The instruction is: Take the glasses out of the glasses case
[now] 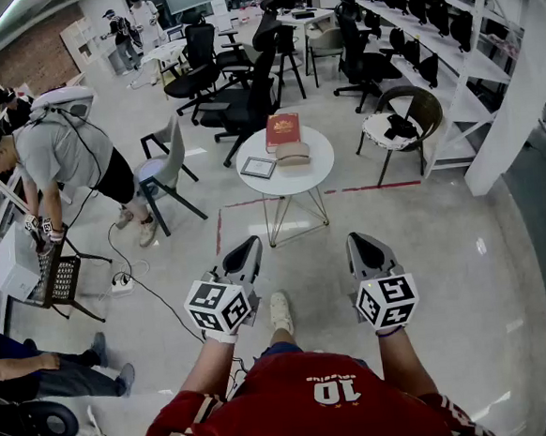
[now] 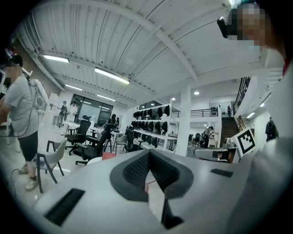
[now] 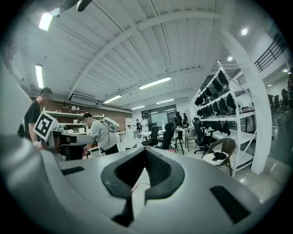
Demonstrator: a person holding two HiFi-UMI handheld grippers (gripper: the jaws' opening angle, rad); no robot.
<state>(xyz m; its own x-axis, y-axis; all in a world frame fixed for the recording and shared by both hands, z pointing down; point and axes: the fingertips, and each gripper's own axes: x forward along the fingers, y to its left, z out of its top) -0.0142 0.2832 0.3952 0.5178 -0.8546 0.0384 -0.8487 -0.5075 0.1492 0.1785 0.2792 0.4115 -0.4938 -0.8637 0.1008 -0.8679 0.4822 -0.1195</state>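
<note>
While the person is standing over them, the left hand-held gripper (image 1: 246,245) and the right hand-held gripper (image 1: 360,243) are pointing forward side by side, each with its jaws pressed together on nothing. Ahead of both and well apart from them, a round white counter (image 1: 318,174) is carrying the tan glasses case (image 1: 292,153), which is looking closed. A small dark-framed panel (image 1: 258,167) is lying just left of it and a red book (image 1: 282,130) just beyond. Farther ahead, black office chairs (image 1: 245,102) are crowding the floor.
</note>
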